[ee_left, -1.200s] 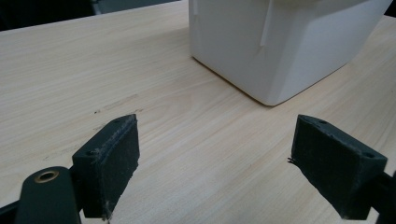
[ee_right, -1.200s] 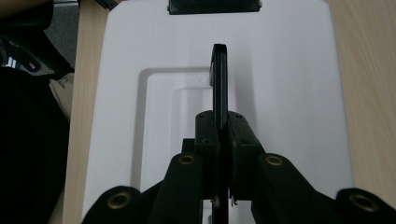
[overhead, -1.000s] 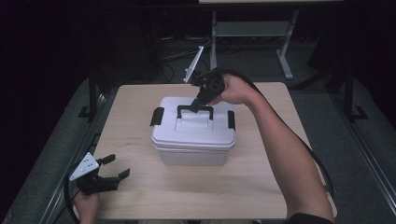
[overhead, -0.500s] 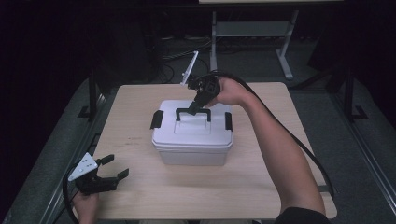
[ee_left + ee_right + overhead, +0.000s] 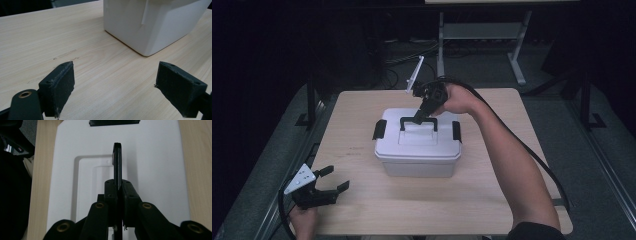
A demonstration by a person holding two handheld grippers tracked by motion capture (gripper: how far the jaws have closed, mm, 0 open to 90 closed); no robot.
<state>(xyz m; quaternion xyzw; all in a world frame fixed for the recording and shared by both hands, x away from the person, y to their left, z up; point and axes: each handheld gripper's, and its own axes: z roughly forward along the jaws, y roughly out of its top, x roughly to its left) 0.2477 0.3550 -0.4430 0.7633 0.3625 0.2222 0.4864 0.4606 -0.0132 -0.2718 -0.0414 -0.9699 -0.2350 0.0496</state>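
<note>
Nearest you, at the front left corner of the pale wooden table point(image 5: 362, 210), your left gripper point(image 5: 328, 182) rests low over the tabletop with its black jaws spread wide and nothing between them. In the left gripper view the two padded fingers point(image 5: 60, 87) stand far apart over bare wood grain, with a lower corner of the box beyond them. The grey three-cornered plate sits on top of this gripper, and its cable loops down past your hand.

Mid-table: the white rectangular plastic storage box point(image 5: 418, 150) stands upright on the wood, roughly centred, well apart from the left gripper. Its lid is on, and a black latch clip point(image 5: 379, 129) sits at each short end (the right-hand one is partly behind your forearm's line, still visible). The black hinged carry handle point(image 5: 418, 120) stands raised above the recessed panel of the lid.

Farther back: your right arm reaches over the right side of the table, and your right gripper point(image 5: 421, 116) comes down from behind onto the top bar of the handle. In the right gripper view its jaws are pressed together on the thin black bar point(image 5: 117, 167), pinching it edge-on, with the white lid point(image 5: 155, 170) spread out below.

Beyond the table lie dark floor and a grey metal stand point(image 5: 482, 35).
</note>
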